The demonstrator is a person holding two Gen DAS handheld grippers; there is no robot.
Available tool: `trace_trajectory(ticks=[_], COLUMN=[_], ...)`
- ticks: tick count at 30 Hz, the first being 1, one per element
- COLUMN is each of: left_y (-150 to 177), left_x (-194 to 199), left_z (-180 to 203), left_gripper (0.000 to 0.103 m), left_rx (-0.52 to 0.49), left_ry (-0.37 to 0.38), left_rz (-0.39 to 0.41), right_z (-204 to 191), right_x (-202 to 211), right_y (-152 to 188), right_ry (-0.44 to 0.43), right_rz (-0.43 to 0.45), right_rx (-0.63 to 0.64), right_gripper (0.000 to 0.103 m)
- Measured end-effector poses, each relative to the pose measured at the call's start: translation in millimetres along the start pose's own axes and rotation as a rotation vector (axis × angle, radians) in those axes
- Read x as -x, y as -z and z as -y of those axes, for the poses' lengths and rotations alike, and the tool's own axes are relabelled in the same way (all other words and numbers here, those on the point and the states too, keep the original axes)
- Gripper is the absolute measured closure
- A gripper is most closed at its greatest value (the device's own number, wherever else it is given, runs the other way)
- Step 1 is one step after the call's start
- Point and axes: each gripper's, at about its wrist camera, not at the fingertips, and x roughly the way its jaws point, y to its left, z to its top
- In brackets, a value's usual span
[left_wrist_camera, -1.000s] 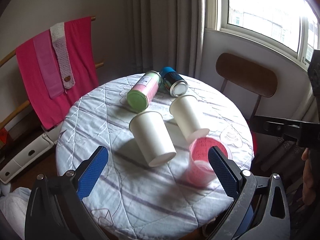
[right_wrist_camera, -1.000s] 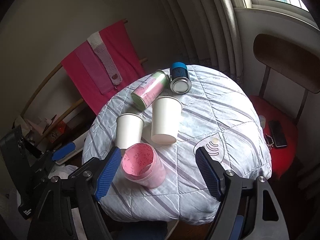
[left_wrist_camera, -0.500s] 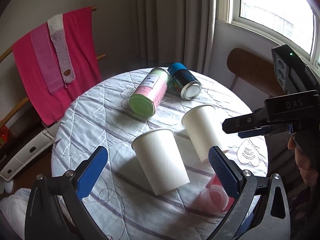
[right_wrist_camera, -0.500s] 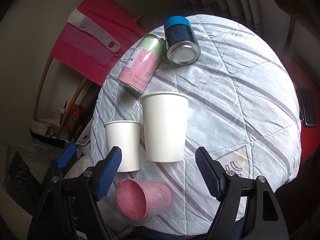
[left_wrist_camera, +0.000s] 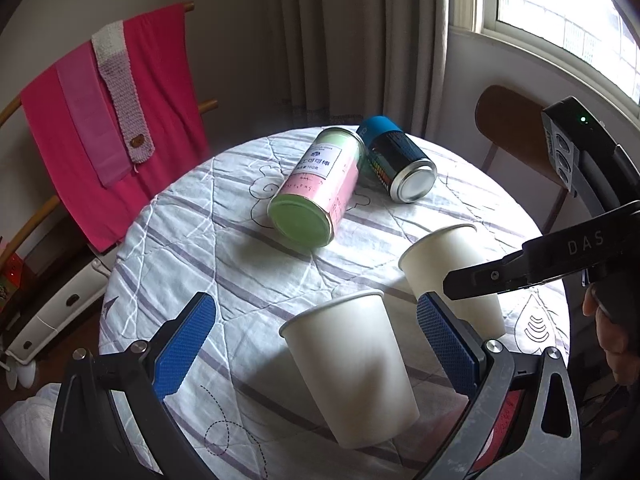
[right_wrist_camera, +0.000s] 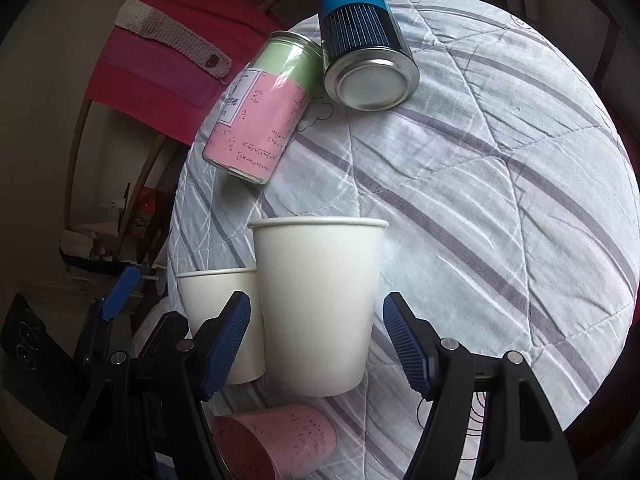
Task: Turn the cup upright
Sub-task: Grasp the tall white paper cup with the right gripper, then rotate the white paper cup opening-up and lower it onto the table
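Round table [left_wrist_camera: 192, 240] under a striped quilted cloth. Two white paper cups lie on their sides near its near edge, rims pointing away.

Left gripper [left_wrist_camera: 316, 344]: jaws wide apart, nothing held. The near cup [left_wrist_camera: 352, 372] lies between its blue pads, touching neither; the left pad is well apart from it, the right pad just beside its wall.

Right gripper [right_wrist_camera: 316, 340]: jaws open, holding nothing. The far cup [right_wrist_camera: 316, 304] lies between its pads; a narrow gap shows on each side, contact not evident. In the left view this same cup [left_wrist_camera: 444, 256] lies right of the near cup, partly behind the right gripper's black arm. In the right view the near cup [right_wrist_camera: 220, 312] lies just left of the far cup, walls touching or nearly so.

A pink cup [right_wrist_camera: 280, 440] lies on its side at the near edge of the table, below the far cup, partly hidden by the gripper.

Far side of table: a pink-and-green can [left_wrist_camera: 316, 192] and a blue can [left_wrist_camera: 396, 164], both on their sides, touching at their far ends.

Left of the table, pink cloths [left_wrist_camera: 112, 120] hang over a wooden rail. A chair [left_wrist_camera: 508, 116] stands at far right, beneath a window [left_wrist_camera: 560, 20].
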Motion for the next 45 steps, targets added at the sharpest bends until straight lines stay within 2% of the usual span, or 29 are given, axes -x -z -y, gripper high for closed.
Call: trace_trajectory(ticks=[5, 16, 19, 25, 30, 45], left_y=[-1.5, -6.8, -8.4, -10.6, -9.6, 3.2], left_x=[-6.7, -9.9, -13.1, -28.2, -37.6, -35.5], left_z=[2.2, 27.5, 35.1, 35.2, 29.2, 16.2], left_gripper=[0.001, 0.001, 0.001, 0.001, 0.001, 0.001], left_rx=[-0.010, -0.081, -0.099, -0.076, -0.056, -0.051], left_ry=[0.012, 0.139, 0.148, 0.130, 0.108, 0.066], left_rz=[-0.010, -0.027, -0.033, -0.066, -0.086, -0.114], right_z=[-2.0, -21.0, -30.6, -35.9, -37.2, -39.1], right_x=[0.1, 24.9, 33.5, 35.9, 31.6, 10.2], right_y=[-2.3, -0.8, 3.7, 6.6, 13.0, 17.4], right_ry=[0.008, 0.045, 0.063, 0.036, 0.047, 0.202], right_rz=[0.030, 0.237, 0.299, 0.309, 0.301, 0.284], right_rx=[0.040, 0.181, 0.239, 0.273, 0.298, 0.362], right_gripper=[0.041, 0.041, 0.041, 0.041, 0.041, 0.042])
